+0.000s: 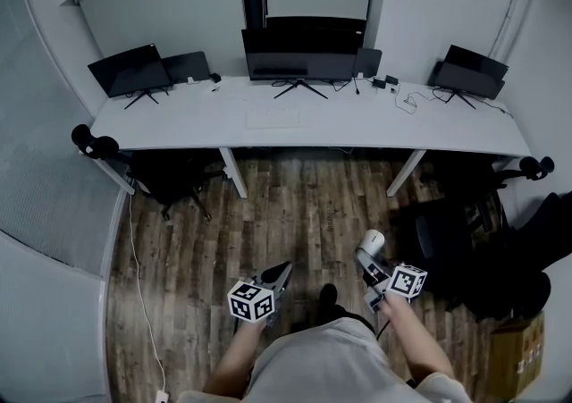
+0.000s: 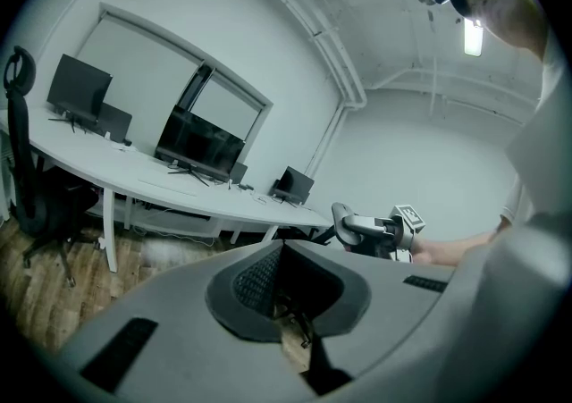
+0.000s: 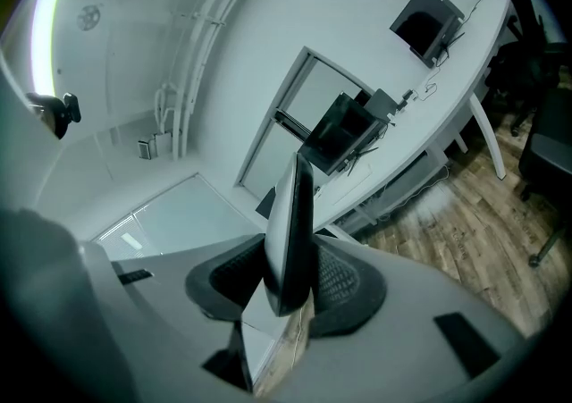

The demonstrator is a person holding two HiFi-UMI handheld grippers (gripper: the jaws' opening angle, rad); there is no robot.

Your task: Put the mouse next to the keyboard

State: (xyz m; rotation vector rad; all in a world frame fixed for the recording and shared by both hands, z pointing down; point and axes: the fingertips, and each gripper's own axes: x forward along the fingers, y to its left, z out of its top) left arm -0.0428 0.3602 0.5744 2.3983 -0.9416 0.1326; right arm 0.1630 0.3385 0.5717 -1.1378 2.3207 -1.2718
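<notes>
Closest to the lens, the person's pale grey shirt (image 1: 326,365) is filling the bottom of the head view, with both arms reaching forward over the brown wood-plank floor (image 1: 295,205). The right gripper (image 3: 290,278) is clamping a slim white-and-grey computer mouse (image 3: 288,205), which is standing edge-on between the black ribbed pads. The left gripper (image 2: 282,254) is carrying nothing, its jaws pressing together. Both tools are hanging well back from the long white desk (image 1: 161,129), so the mouse is sitting well apart from the flat white keyboard (image 1: 273,117). I think that's lying in front of the middle black monitor (image 1: 302,53), though it's showing pretty faint against the desktop. Black office chairs (image 1: 465,240) are standing under and beside the desk.
</notes>
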